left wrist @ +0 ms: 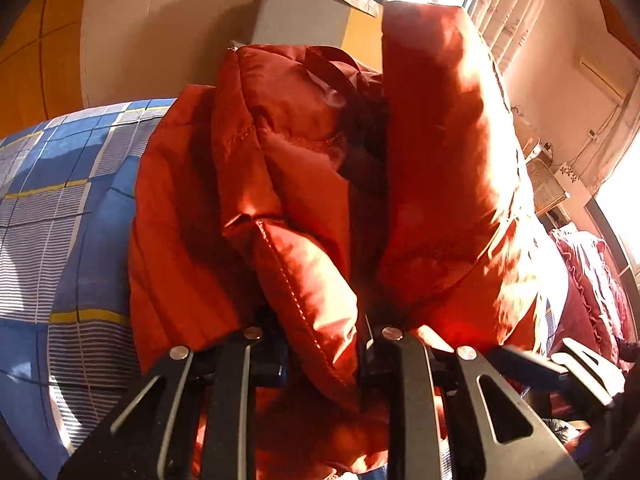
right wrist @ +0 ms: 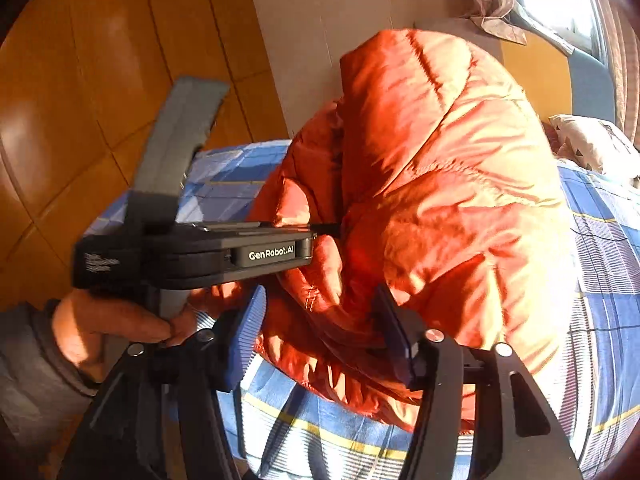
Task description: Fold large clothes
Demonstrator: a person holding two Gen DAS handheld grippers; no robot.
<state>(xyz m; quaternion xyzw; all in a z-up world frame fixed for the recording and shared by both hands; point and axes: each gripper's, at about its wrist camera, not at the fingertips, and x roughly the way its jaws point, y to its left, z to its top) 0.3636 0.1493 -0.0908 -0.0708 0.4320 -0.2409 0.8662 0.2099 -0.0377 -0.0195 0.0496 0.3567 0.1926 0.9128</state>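
Puffy orange jacket bunched on the bed, mid-fold

We see the orange down jacket (right wrist: 440,200) heaped on the blue plaid bed (right wrist: 600,280), filling the frame centre. Our left gripper (left wrist: 320,344) has its fingers clamped on a quilted fold; our right gripper (right wrist: 320,332) has its fingers apart around fabric, not pressing. We judge the slick, springy padding may slip free or spring open.

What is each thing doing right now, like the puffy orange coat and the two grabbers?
Puffy orange quilted jacket: bunched up in a heap on the bed, partly folded.
Left gripper: closed on a fold of the jacket.
Right gripper: open, jacket between its fingers, not pinched.
Blue checked bedsheet: spread flat under the jacket.
Window curtain: drawn aside, sun coming in.
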